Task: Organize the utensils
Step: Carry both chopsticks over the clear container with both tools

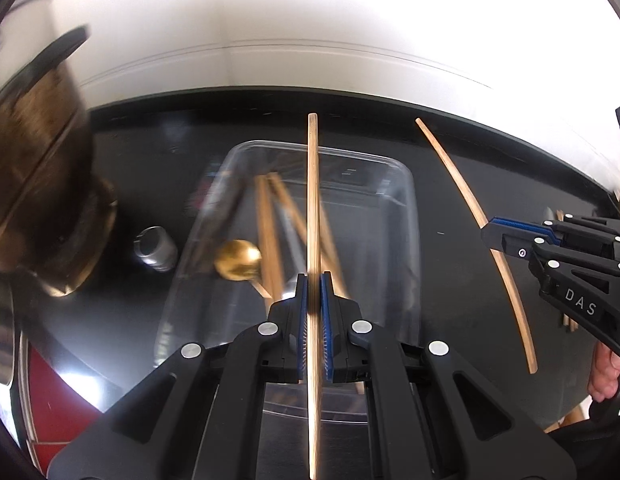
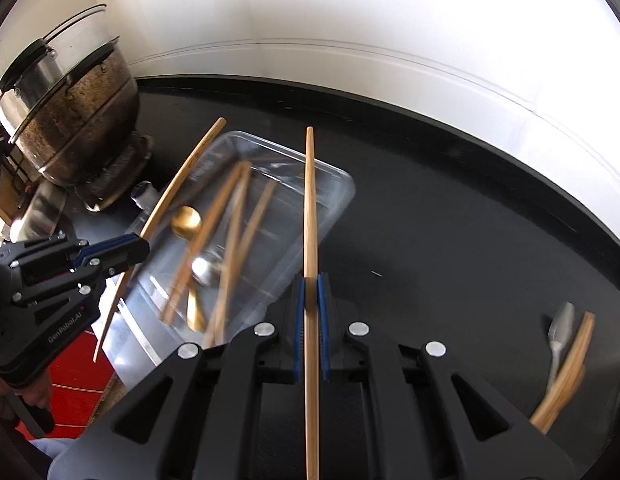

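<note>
My left gripper (image 1: pixel 314 280) is shut on a wooden chopstick (image 1: pixel 313 208) that stands over the clear plastic tray (image 1: pixel 408 216). My right gripper (image 2: pixel 311 280) is shut on another wooden chopstick (image 2: pixel 310 208), just right of the same tray (image 2: pixel 342 196). Inside the tray lie several chopsticks (image 2: pixel 229 220), a gold spoon (image 2: pixel 185 220) and a silver spoon (image 2: pixel 203 270). In the left wrist view the right gripper (image 1: pixel 488 234) appears at the right with its chopstick (image 1: pixel 462 184). In the right wrist view the left gripper (image 2: pixel 143 246) appears at the left with its chopstick (image 2: pixel 177 184).
A big dark pot (image 2: pixel 81 128) with a glass lid stands at the back left on the black counter (image 2: pixel 450 220). A small metal cap (image 1: pixel 155 248) lies beside the tray. A silver spoon (image 2: pixel 560 332) and more chopsticks (image 2: pixel 566 380) lie at the right. A red surface (image 2: pixel 77 376) lies below the counter's left edge.
</note>
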Motion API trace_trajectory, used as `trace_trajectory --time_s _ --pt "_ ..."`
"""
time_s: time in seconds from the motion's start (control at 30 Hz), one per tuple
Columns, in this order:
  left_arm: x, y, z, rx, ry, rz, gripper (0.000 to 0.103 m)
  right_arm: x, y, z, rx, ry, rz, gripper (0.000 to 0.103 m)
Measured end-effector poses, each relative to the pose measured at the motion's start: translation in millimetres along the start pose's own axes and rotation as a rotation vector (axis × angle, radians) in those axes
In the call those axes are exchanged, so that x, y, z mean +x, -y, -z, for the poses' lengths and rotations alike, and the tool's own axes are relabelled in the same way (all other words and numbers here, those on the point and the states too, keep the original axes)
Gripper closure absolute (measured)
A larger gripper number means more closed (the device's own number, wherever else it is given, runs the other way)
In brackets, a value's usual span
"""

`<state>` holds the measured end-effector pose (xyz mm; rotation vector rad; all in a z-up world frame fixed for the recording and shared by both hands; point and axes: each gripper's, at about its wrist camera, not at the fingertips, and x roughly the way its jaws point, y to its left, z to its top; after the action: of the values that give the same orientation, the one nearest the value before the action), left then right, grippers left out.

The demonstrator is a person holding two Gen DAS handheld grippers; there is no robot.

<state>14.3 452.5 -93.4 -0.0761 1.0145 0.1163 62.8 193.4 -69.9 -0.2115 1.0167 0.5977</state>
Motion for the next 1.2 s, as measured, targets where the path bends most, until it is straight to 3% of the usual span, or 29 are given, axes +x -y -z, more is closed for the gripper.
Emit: trace_trajectory --time_s 0.33,0.63,1.2 --pt "30 -47 -12 -0.055 -0.048 0.042 0.098 38 -45 -35 0.025 -0.045 -0.042 0.096" --pt "58 -58 -25 -0.070 -0.078 0.075 0.098 67 -50 -56 0.057 -0.096 -0.059 0.096" --pt "82 -66 -28 -0.078 -0.114 0.088 0.097 95 -43 -62 0.104 -0.167 -0.080 0.096"
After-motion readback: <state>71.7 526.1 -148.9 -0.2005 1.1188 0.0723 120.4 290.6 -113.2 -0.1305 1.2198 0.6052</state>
